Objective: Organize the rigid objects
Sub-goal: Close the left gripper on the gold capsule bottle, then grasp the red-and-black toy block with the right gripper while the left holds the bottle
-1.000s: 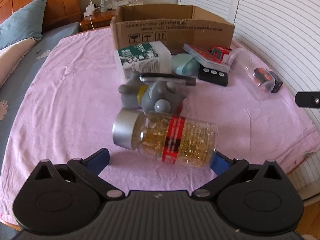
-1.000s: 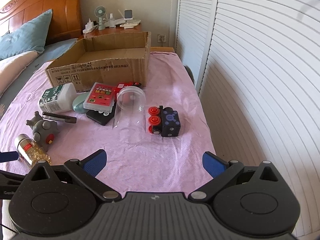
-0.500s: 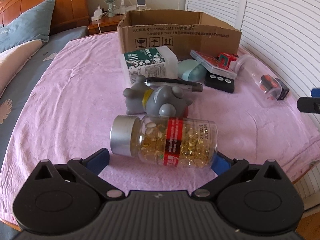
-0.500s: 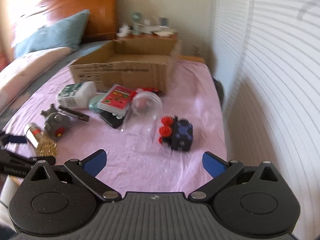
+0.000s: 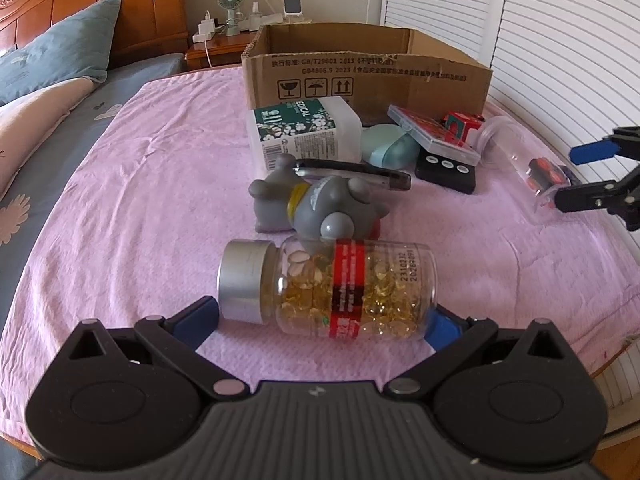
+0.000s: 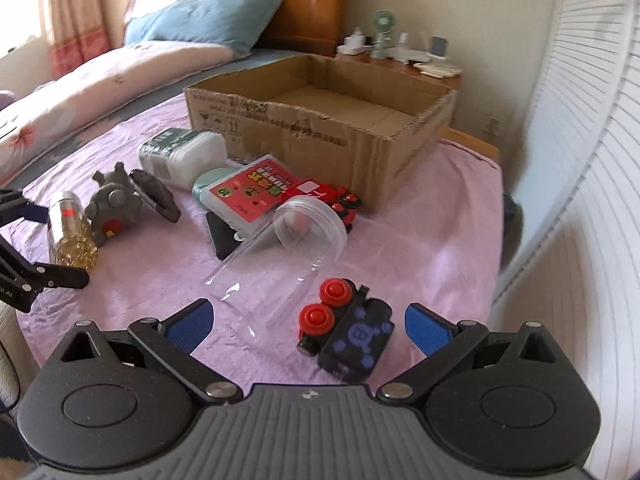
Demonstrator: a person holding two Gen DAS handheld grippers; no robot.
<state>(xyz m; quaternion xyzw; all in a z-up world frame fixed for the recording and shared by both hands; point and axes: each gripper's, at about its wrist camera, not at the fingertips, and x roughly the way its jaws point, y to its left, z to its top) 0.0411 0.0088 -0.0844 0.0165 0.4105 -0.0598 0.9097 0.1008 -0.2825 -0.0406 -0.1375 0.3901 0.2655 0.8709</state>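
Observation:
A clear bottle of yellow capsules (image 5: 328, 288) with a silver cap lies on its side on the pink cloth, spanning the gap between the fingers of my left gripper (image 5: 320, 320), which is open. In the right wrist view, a black toy block with red wheels (image 6: 346, 332) lies between the blue fingers of my open right gripper (image 6: 308, 326), just beside a clear empty jar (image 6: 280, 256) on its side. The open cardboard box (image 5: 360, 76) (image 6: 320, 120) stands at the back. Its inside looks bare.
A grey toy figure (image 5: 320, 208), a black pen-like stick (image 5: 356, 172), a white medical bottle (image 5: 304, 132), a teal case (image 5: 384, 148), a red card case (image 6: 256, 188), a black remote (image 5: 446, 168) and a red toy truck (image 6: 320, 196) lie before the box. Louvred doors stand right; pillows lie left.
My right gripper has moved forward and down and turned left, so the wheeled block now lies between its fingers. The left gripper has barely shifted around the capsule bottle.

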